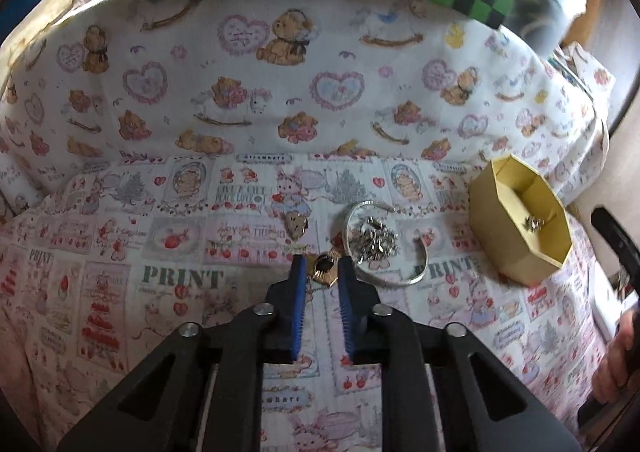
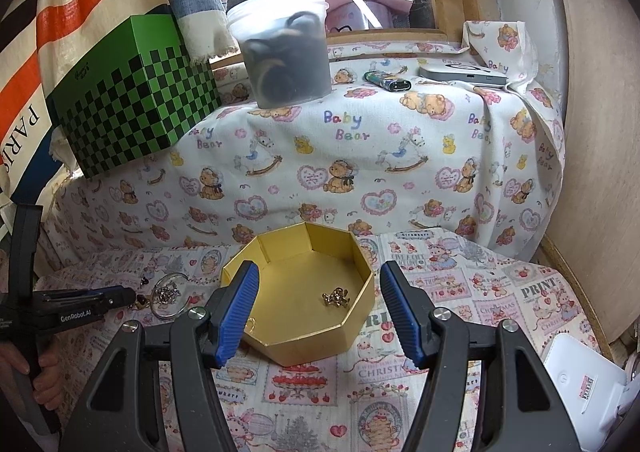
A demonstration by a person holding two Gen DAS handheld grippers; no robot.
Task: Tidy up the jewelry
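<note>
A gold hexagonal pendant with a dark stone (image 1: 325, 272) lies on the printed cloth between the tips of my left gripper (image 1: 323, 267), whose jaws stand close around it; I cannot tell if they pinch it. A silver bangle (image 1: 384, 248) with a silver chain heap (image 1: 374, 242) inside lies just right, and a heart charm (image 1: 297, 226) lies beyond. The yellow octagonal box (image 1: 520, 221) holds a small trinket (image 2: 337, 297). My right gripper (image 2: 318, 276) is open and empty, hovering over the box (image 2: 304, 348). The left gripper also shows in the right wrist view (image 2: 120, 296).
A green checkered box (image 2: 132, 99), a plastic tub (image 2: 284, 51), a lighter (image 2: 388, 81) and a flat white device (image 2: 464, 75) stand on the raised ledge behind. A white packet (image 2: 580, 384) lies at the right. A wall rises on the right.
</note>
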